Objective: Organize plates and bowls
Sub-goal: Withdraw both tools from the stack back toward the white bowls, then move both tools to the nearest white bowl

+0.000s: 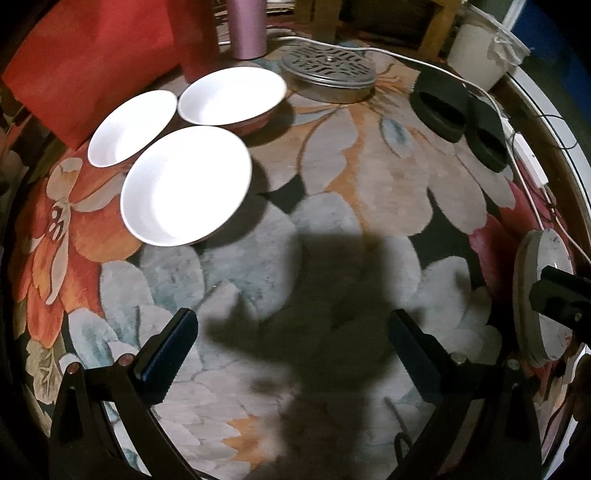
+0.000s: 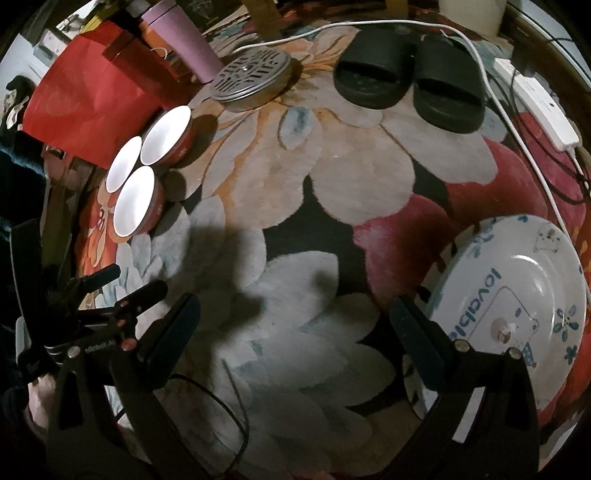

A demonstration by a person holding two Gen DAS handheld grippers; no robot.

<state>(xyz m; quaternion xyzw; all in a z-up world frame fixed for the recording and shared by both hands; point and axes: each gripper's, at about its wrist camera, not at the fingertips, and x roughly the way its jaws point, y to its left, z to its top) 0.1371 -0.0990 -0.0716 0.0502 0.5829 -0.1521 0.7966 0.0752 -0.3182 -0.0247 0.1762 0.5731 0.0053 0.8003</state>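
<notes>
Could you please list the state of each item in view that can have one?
Three bowls: upright, empty, clustered on the rug, not stacked.
Printed plate: right way up, empty, beside the right gripper.
Round metal tin: perforated lid on.
Slippers: side by side, not worn.
Power strip: white cable plugged in.
Pink tumbler: upright; top out of view.
Left gripper: open, empty.
Right gripper: open, empty.
</notes>
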